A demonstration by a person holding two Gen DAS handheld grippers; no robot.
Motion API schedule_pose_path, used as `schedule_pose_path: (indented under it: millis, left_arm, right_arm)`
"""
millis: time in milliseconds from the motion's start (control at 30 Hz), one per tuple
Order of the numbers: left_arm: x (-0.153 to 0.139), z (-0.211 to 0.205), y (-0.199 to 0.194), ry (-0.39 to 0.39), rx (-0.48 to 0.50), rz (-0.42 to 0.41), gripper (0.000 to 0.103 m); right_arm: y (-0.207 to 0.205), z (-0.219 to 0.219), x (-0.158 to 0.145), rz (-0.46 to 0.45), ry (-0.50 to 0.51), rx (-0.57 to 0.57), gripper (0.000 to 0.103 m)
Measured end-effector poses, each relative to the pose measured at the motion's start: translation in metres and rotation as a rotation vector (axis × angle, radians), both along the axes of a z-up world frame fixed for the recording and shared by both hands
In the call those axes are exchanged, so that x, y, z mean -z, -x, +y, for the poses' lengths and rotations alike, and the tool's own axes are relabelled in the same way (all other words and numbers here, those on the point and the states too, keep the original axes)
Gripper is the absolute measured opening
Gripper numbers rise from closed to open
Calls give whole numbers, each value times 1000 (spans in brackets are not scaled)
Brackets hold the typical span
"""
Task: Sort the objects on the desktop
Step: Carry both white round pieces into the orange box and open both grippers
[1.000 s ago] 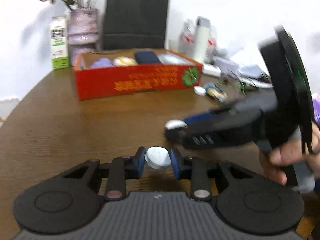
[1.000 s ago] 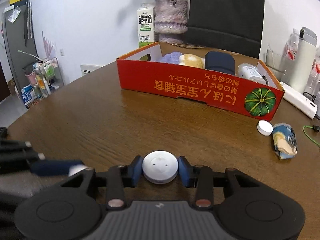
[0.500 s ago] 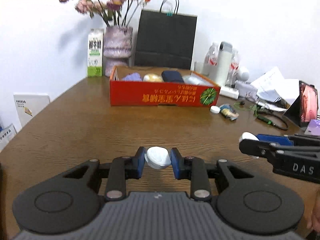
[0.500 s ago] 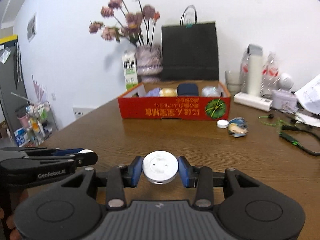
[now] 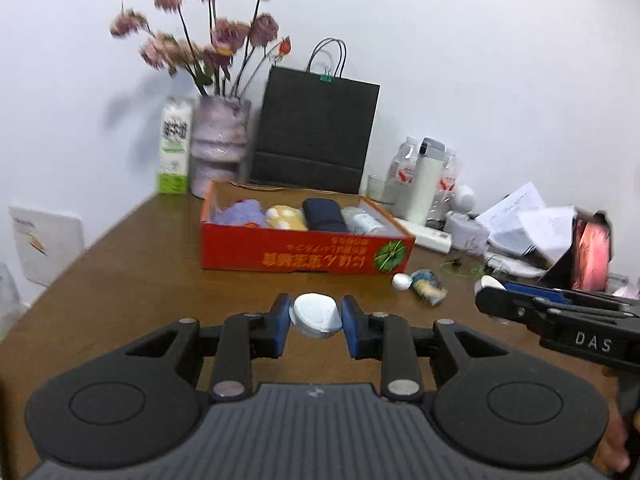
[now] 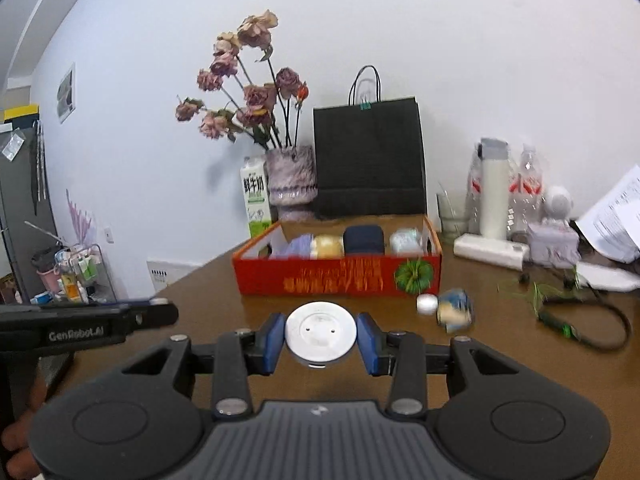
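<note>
My left gripper [image 5: 316, 318] is shut on a small white rounded case [image 5: 317, 315], held above the brown table [image 5: 120, 288]. My right gripper [image 6: 320, 338] is shut on a flat round white disc [image 6: 320, 332], also lifted off the table. Ahead of both stands a red cardboard box [image 5: 304, 254] [image 6: 340, 276] holding a purple item, a yellow item, a dark blue case and a pale bottle. The right gripper shows in the left wrist view [image 5: 486, 288] at the right, the left one in the right wrist view [image 6: 160, 314] at the left.
A white cap [image 5: 401, 281] and a blue-yellow packet [image 5: 429, 286] lie by the box's right corner. Behind the box stand a milk carton [image 5: 175, 146], a vase of flowers [image 5: 220, 144] and a black paper bag [image 5: 316, 132]. Bottles, papers and a green cable [image 6: 560, 300] crowd the right.
Both grippers have risen and tilted up, so more wall and flowers show. The right gripper swung from in front of the left gripper to its right side. Both grips are unchanged.
</note>
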State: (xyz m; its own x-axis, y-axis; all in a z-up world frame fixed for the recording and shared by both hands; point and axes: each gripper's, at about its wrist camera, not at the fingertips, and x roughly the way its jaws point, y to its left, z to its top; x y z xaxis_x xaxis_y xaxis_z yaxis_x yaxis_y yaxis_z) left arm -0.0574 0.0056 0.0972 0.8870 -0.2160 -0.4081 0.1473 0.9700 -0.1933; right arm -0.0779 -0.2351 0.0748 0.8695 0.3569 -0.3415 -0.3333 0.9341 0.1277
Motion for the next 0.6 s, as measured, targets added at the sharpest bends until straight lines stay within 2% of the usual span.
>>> schedule_pose_path:
  millis: [133,267,300,400,467,500,567,600]
  left_arm:
    - [-27,16,-70,0,-27,8,28]
    - [-42,29,-157,56,-3,98,28]
    - [-42,30,-177,52,20,127,28]
    - [-37,29,-241,52,7,213,28]
    - [-29,26,-282,10,-12,242,28]
    - [-22,25,-300,-17,-4,271,29]
    - [-7,28,-331,-37,-65,344,28]
    - [-1,29,-344,-44,-64,374,28]
  right_arm:
    - [-65,-4,-34,7,-6,-39,38]
    - [-145,-3,-58,77,-3,-42,38]
    - [-166,-2,-61,100,3,-44,38]
    - [-234,5,-63,158,48,-24,38]
    - [-280,7,-62,205,33,1,38]
    - [-302,9,-60,230,33,1,38]
    - [-342,15,-54,275,28,23,38]
    - [-361,18,-48,294,43,34,38]
